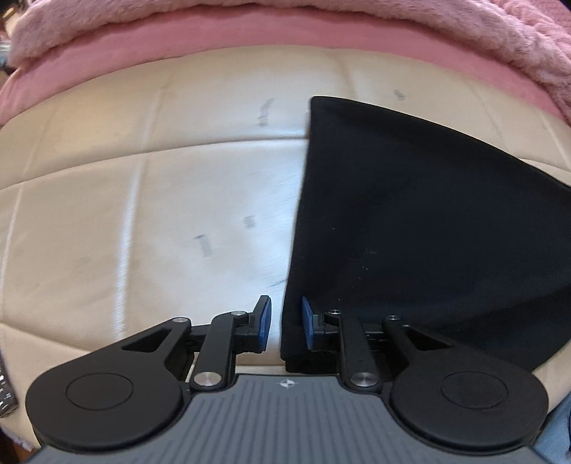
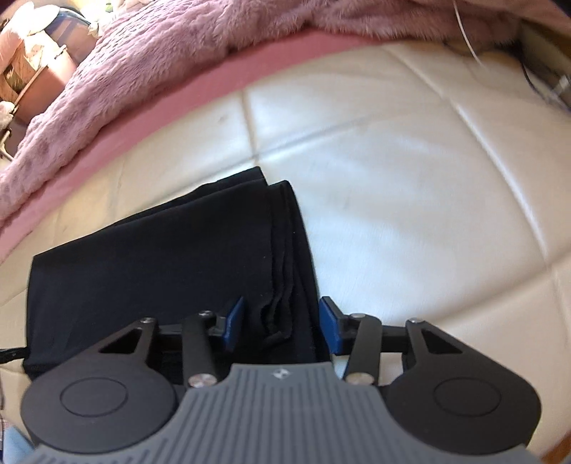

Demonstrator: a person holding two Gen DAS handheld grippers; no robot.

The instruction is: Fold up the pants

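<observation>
The black pants (image 1: pixel 410 221) lie folded into a flat stack on the cream quilted surface (image 1: pixel 142 214). In the left wrist view my left gripper (image 1: pixel 285 323) is open at the stack's near left corner, with the left edge of the fabric between its blue pads. In the right wrist view the pants (image 2: pixel 160 267) show their layered right edge. My right gripper (image 2: pixel 282 323) is open and straddles that edge, one blue pad (image 2: pixel 233 321) over the cloth and the other at its right side. Neither pad presses the fabric.
A fluffy pink blanket (image 1: pixel 249 21) over a smooth pink sheet (image 1: pixel 214 46) runs along the far edge of the cream surface (image 2: pixel 410 196). Boxes and clutter (image 2: pixel 32 64) stand at the far left in the right wrist view.
</observation>
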